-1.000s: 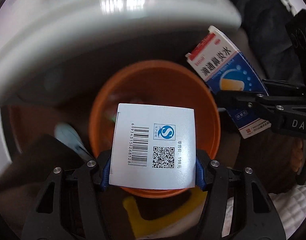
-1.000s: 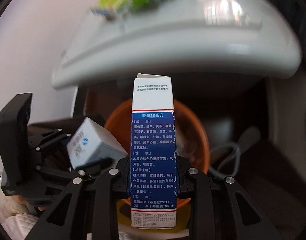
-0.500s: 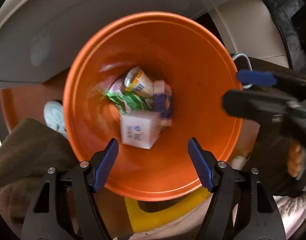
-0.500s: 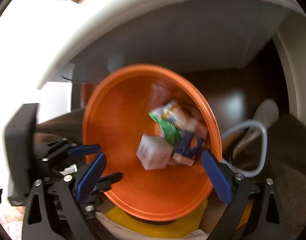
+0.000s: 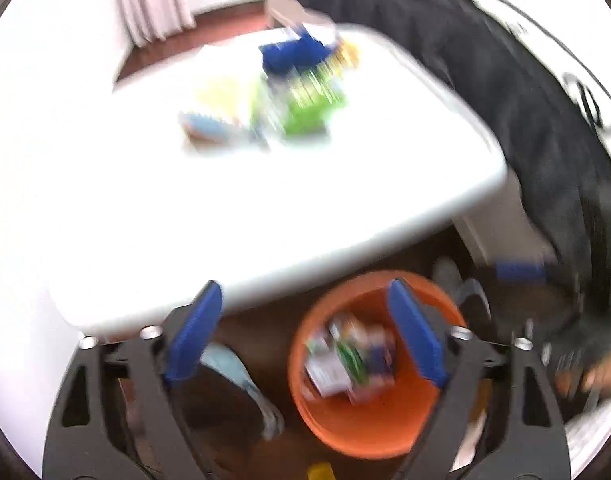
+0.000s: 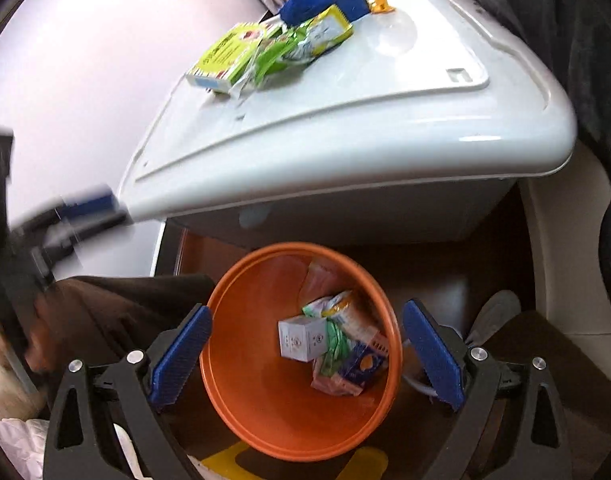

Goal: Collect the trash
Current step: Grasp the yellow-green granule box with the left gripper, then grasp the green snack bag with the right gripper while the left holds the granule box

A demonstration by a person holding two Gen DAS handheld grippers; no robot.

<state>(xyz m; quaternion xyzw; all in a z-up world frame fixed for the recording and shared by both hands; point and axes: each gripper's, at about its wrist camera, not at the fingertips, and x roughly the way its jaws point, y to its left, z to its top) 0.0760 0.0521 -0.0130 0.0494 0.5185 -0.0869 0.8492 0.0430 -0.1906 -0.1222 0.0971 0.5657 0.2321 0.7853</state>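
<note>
An orange bin (image 6: 265, 412) stands on the floor under the white table's edge. Inside it lie a white box (image 6: 301, 338), a blue carton (image 6: 363, 362) and green wrappers. My right gripper (image 6: 305, 356) hangs open above the bin with nothing between its blue pads. My left gripper (image 5: 305, 340) is blurred in its own view; its jaws are opening, empty, above the bin (image 5: 365, 428). On the table top lie a yellow-green box (image 6: 225, 56), green packets (image 6: 301, 46) and a blue bundle (image 6: 305, 2).
The white table (image 6: 385, 120) overhangs the bin. A dark garment (image 6: 565, 20) hangs at the right. A grey shoe (image 6: 493, 316) and a white hose lie on the dark floor beside the bin. A yellow shape (image 6: 233, 456) shows under the bin's near edge.
Both grippers opened and dropped their boxes into the orange bin. Both then lifted and tilted up, so the table top with its trash came into view.
</note>
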